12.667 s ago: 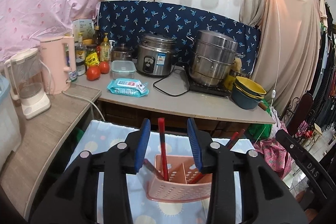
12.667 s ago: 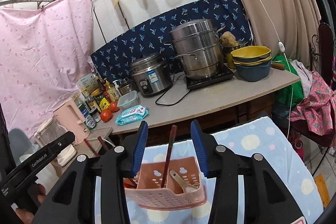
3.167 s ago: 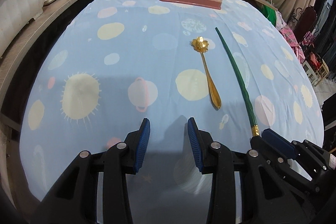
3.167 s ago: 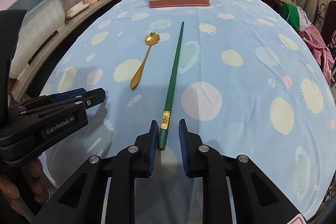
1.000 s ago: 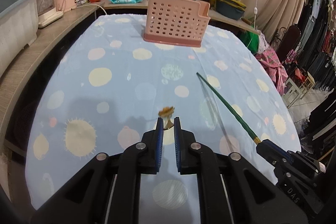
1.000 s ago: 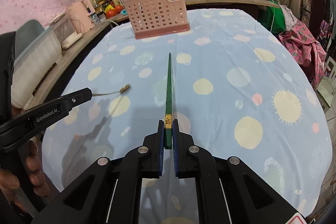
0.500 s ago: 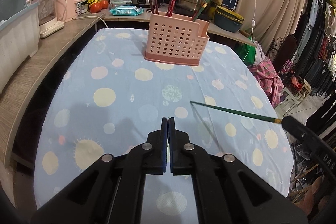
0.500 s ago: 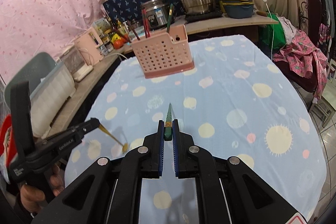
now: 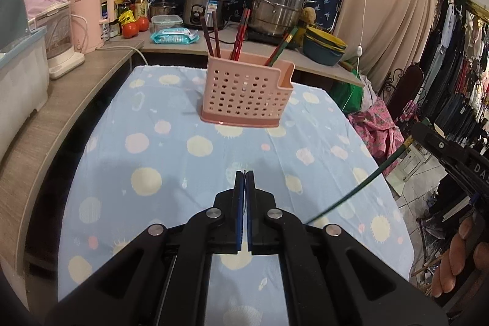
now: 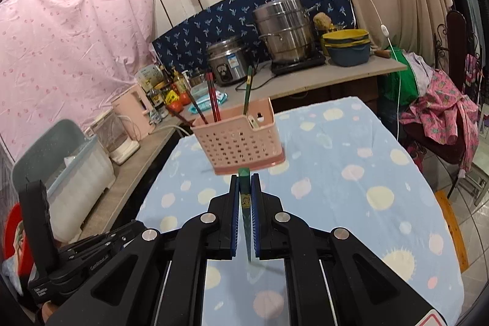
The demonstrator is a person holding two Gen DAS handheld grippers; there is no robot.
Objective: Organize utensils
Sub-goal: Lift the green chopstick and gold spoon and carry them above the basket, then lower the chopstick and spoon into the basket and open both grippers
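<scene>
Looked like cramped home kitchen doubling as living space: silver rice cooker (image 9: pixel 205 2) and stacked steel steamer pot (image 9: pixel 278 7) sat on wooden counter (image 9: pixel 318 63), pink electric kettle (image 9: pixel 91 17) nearby, tomatoes (image 9: pixel 134 27), clothes on rack (image 9: pixel 458 75) at right, pink dotted curtain (image 10: pixel 61 51) behind.

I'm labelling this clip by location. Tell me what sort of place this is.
Most likely a cramped home kitchen that doubles as living space. A rice cooker and steel steamer pot stand on the counter, a pink utensil basket sits on the cloth-covered table, and clothes hang at the right.
</scene>
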